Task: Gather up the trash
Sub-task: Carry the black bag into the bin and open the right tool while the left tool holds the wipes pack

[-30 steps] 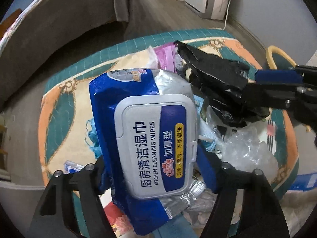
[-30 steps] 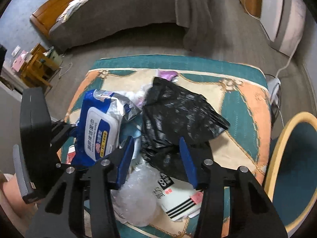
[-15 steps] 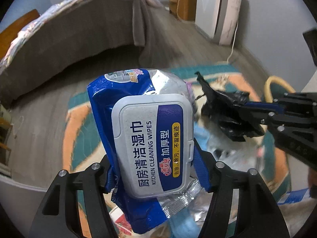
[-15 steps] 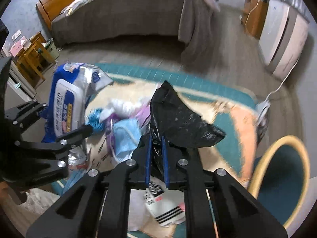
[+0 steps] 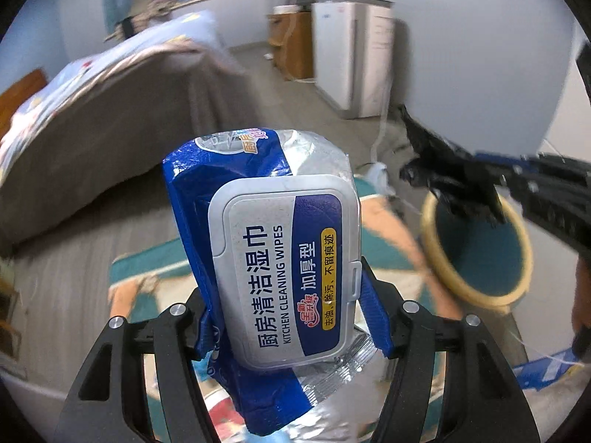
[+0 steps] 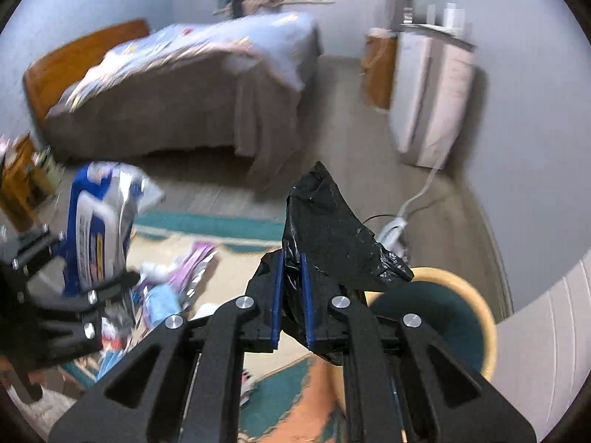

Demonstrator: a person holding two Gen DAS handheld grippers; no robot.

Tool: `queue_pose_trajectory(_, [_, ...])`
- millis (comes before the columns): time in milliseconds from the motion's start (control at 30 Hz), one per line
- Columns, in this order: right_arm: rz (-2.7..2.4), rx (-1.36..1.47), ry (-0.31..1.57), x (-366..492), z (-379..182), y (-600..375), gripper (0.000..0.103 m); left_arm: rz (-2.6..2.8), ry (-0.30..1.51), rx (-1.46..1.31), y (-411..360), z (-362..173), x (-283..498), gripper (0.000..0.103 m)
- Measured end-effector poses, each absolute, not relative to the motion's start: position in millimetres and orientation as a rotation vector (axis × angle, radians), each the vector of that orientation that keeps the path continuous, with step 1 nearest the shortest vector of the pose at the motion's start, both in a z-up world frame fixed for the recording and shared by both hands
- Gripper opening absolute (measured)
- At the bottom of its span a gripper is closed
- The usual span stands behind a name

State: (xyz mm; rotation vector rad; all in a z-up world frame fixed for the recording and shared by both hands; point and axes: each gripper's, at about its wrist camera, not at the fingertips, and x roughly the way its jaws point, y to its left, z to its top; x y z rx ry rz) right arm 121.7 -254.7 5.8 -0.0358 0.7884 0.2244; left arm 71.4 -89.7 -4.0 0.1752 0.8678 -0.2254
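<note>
My left gripper [image 5: 291, 317] is shut on a blue and silver pack of kitchen cleaning wipes [image 5: 273, 258] and holds it upright, well above the rug. The pack also shows at the left of the right wrist view [image 6: 99, 229]. My right gripper [image 6: 291, 302] is shut on a crumpled black trash bag [image 6: 328, 236], lifted in the air. That bag and gripper show at the right of the left wrist view [image 5: 450, 181]. Several pieces of loose trash [image 6: 173, 284] lie on the teal and orange rug [image 6: 218, 229] below.
A round chair with a yellow rim and teal seat [image 6: 443, 317] stands at the right. A bed [image 6: 192, 96] with a grey cover fills the back. A white appliance [image 6: 432, 99] and its cord stand by the right wall. A wooden cabinet [image 6: 376, 70] is behind it.
Both grippers have risen and tilted up from the rug. The right gripper closed on the black bag and lifted it. The left still holds the wipes pack.
</note>
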Motion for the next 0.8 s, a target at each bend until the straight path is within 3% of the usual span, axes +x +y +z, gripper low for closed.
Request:
queue_pose_trajectory(300, [0.078,0.108,0.801,123.9,-4.5,-345.4,0.009,-0.45,0.911,0.233,-194.9,-10.4,90.1,0.066])
queue_pose_trajectory(633, [-0.09,0.29,0.895,119.0,-49.8,-441.2,0.009,-0.625,1.007,0.306,-290.5,-72.9,102.2,0.067])
queue_pose_trajectory(800, [-0.105,0.301,0.913,125.0,-54.8,-451.6,0.009,-0.641,1.011,0.309,-302.4,-84.0,116.2,0.076])
